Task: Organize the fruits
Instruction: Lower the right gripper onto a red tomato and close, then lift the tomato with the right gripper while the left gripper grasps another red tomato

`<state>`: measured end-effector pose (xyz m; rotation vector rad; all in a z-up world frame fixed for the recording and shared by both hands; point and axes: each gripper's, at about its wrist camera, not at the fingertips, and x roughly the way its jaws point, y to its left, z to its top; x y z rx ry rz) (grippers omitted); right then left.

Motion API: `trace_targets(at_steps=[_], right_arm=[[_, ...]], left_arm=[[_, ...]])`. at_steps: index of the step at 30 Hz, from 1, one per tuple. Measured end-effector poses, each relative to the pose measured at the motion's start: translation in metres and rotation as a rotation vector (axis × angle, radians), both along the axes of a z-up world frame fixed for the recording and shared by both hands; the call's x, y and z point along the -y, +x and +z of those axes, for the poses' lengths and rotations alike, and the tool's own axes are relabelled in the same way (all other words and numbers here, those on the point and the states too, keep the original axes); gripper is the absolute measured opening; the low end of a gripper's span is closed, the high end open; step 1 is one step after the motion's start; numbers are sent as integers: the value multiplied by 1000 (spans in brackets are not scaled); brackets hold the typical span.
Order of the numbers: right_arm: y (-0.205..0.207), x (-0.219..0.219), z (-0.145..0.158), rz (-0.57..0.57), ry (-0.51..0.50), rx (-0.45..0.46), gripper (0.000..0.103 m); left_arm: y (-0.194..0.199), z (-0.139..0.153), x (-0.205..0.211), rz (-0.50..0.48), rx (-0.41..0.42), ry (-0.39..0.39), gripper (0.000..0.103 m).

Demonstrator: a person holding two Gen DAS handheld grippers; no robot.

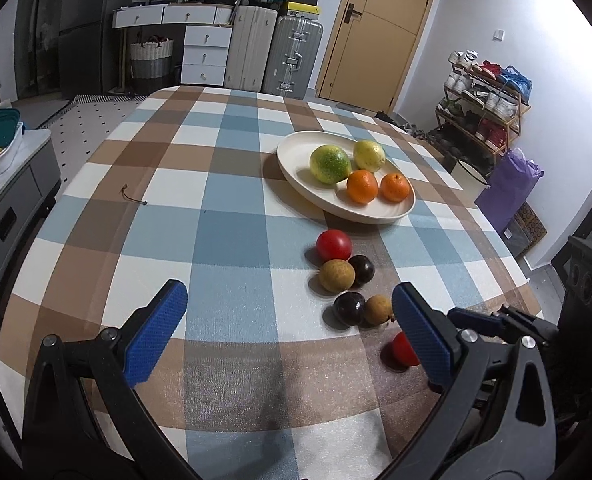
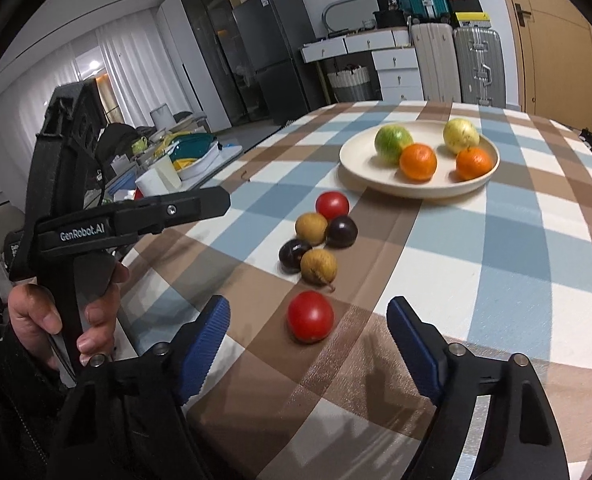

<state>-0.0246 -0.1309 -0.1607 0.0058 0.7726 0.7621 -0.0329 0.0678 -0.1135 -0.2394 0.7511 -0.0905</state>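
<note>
A cream plate [image 1: 296, 178] [image 2: 360, 178] on the checked tablecloth holds a green fruit [image 1: 330, 164], a yellow fruit [image 1: 369, 155] and two oranges [image 1: 362, 187] [image 1: 395, 187]. In front of it lie a red tomato [image 1: 334, 245], two brown longans [image 1: 337, 275] [image 1: 378, 309] and two dark plums [image 1: 362, 270] [image 1: 349, 308]. A second tomato [image 2: 310, 316] [image 1: 402, 350] lies nearest. My right gripper [image 2: 308, 330] is open with this tomato just ahead, between its fingers. My left gripper [image 1: 290, 312] is open and empty, left of the loose fruits; it also shows in the right wrist view [image 2: 200, 204].
A small twig [image 1: 134, 197] lies on the cloth at left. A side counter [image 1: 12, 168] with bowls stands left of the table. Suitcases [image 1: 274, 54], drawers and a door are behind; a shoe rack [image 1: 484, 108] is at right.
</note>
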Motion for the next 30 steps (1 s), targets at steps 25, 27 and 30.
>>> trace_targets(at_steps=[25, 27, 30], right_arm=[[12, 2, -10, 9, 19, -28, 27], [15, 9, -5, -3, 37, -24, 27], [19, 17, 1, -18, 63, -23, 27]], left_arm=[[12, -7, -3, -39, -45, -73, 102], [17, -7, -1, -46, -50, -66, 102], [29, -9, 2, -50, -67, -60, 102]])
